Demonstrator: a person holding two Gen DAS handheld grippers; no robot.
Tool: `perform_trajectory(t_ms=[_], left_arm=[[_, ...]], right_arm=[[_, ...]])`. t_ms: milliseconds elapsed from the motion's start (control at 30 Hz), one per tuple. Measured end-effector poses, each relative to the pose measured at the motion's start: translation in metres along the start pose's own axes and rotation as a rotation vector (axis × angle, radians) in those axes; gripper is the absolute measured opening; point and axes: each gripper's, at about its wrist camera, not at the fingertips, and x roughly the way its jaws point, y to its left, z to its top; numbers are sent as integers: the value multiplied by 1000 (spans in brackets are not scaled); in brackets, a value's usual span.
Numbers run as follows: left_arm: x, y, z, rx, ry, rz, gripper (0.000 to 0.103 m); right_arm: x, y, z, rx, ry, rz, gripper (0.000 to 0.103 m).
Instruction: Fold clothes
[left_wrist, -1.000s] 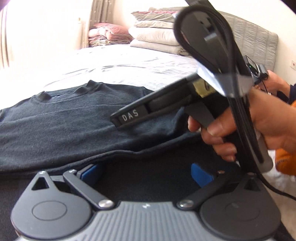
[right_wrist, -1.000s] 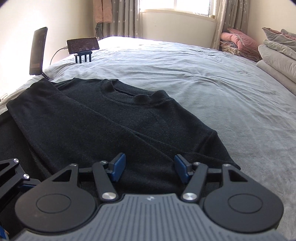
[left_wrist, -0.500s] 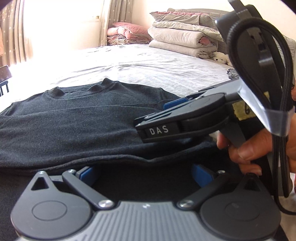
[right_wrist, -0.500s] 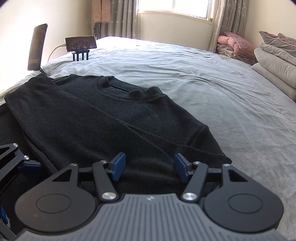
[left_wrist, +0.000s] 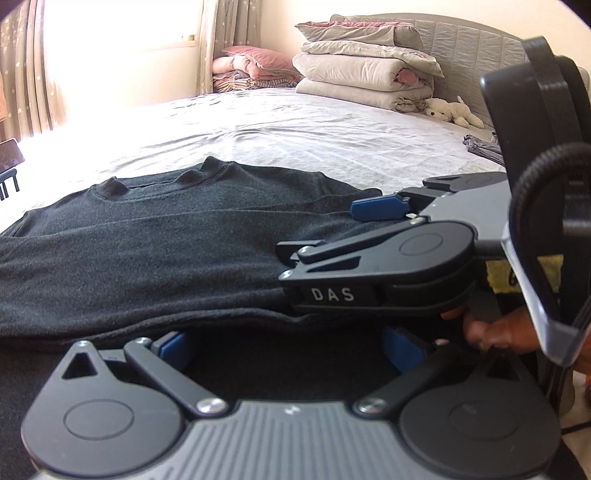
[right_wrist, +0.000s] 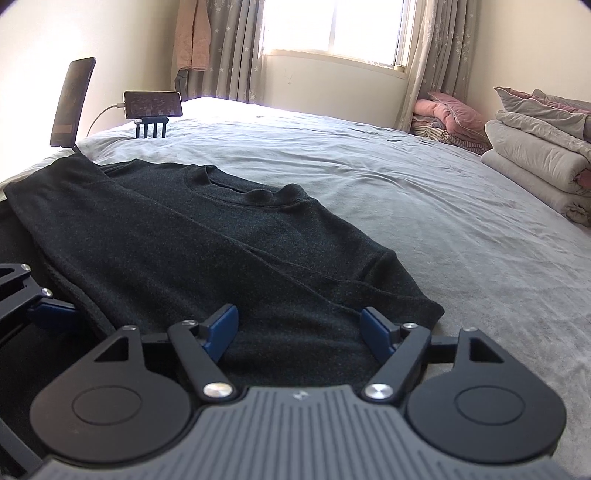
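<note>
Now your dark sweater (right_wrist: 207, 251) lies partly folded on the grey bed (right_wrist: 406, 192), both jaws low at its near hem.

Your right gripper (right_wrist: 297, 328) has its jaws opening, blue pads (right_wrist: 221, 326) spread over the sweater's hem corner at 6 o'clock without pressing it. Your left gripper (left_wrist: 286, 345) also stands with jaws spread, fabric lying between the pads, not pinched. From the left view, the right gripper's body sits at 3 o'clock, your hand (left_wrist: 495, 332) around its handle. Folded quilts (left_wrist: 362, 79) are stacked at 1 o'clock by the headboard; from the right view a phone on a stand (right_wrist: 152, 105) sits at 11 o'clock.
</note>
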Motion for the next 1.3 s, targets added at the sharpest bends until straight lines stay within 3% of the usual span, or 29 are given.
perform_trajectory(t_ms=[367,1300], left_arm=[[0,0,-1,-3,3,-1,103],[0,0,-2,-4,0,-3,103]], right_arm=[[4,-4,-2,35,4,14,91],[3,-5,-4,46,1,15,93]])
